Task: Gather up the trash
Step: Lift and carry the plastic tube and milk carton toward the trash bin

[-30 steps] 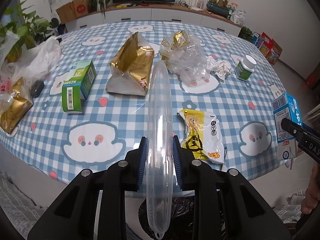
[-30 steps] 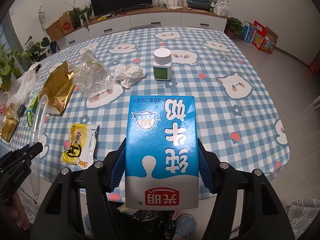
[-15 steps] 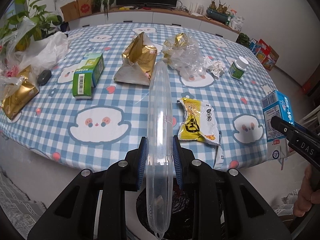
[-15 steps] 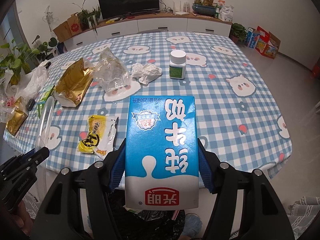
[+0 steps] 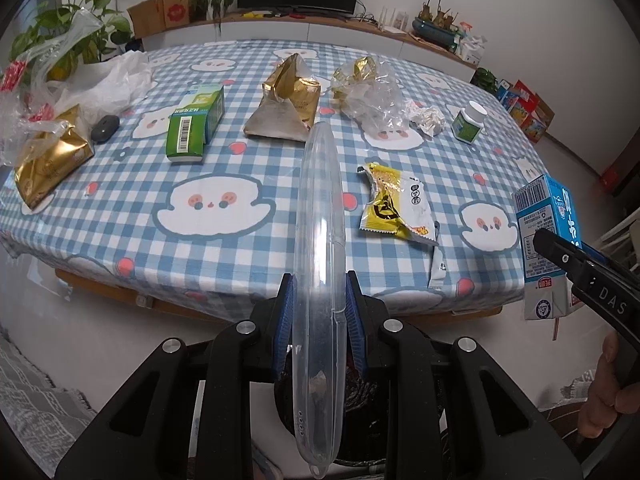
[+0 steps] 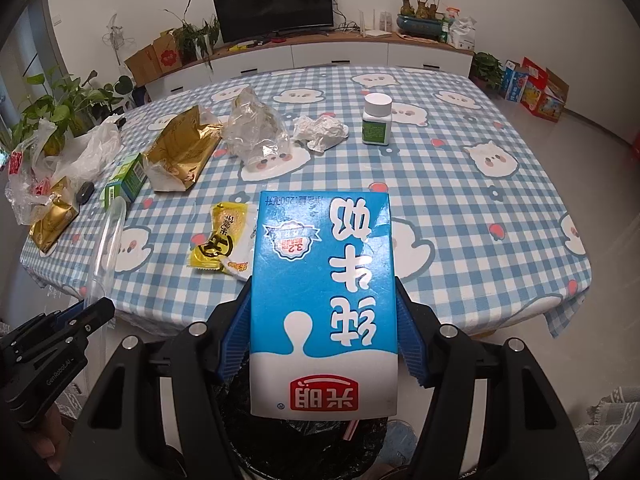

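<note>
Table (image 5: 224, 292) is lying ahead of both sets of fingers, checkered cloth carrying scattered wrappers. Bin (image 6: 296, 444), black-lined, is sitting directly below both grippers. Right gripper (image 6: 324, 336) is pinching the carton (image 6: 324, 292) by its sides, blue pads pressing on it, carton hanging over the bin. Left gripper (image 5: 318, 312) is clamping the clear case (image 5: 320, 240) between its pads, case running lengthwise past the fingertips. Yellow wrapper (image 5: 394, 204) is lying on the cloth, beyond and right of the left fingers.

Home living room: television (image 6: 273, 7) on long sideboard (image 6: 340, 54), houseplants (image 6: 64, 110), table with cartoon-print checked cloth (image 6: 460, 184).
</note>
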`<state>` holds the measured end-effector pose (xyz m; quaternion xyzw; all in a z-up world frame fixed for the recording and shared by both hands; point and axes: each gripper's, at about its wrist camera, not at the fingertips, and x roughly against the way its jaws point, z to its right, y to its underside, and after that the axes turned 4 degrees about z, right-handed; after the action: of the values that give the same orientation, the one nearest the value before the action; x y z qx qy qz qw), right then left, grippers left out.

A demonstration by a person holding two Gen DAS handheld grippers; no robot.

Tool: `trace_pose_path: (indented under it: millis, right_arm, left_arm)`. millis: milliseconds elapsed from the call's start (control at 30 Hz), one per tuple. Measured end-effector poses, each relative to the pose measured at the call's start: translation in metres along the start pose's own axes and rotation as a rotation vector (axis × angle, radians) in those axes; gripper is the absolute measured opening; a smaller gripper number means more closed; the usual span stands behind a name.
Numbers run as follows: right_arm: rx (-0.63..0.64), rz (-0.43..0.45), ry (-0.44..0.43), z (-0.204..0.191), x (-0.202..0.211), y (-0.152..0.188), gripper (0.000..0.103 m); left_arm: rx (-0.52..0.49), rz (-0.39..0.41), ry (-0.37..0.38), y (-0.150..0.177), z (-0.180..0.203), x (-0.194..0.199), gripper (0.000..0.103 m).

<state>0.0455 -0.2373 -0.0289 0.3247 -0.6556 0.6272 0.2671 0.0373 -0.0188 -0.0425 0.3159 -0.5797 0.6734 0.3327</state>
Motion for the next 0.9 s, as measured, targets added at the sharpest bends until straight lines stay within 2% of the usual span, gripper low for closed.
trace_pose_path:
  millis: [367,900]
  right_arm:
    - [-0.003,0.015,-0.026,-0.006,0.021,0.031,0.060]
    - [0.029,-0.018,-0.018,-0.026,0.027,0.079,0.060]
  left_arm:
    - [0.006,0.005,0.011,0.035,-0.003,0.018,0.025]
    - [0.034,-0.023,0.003,0.082,-0.010,0.023,0.025]
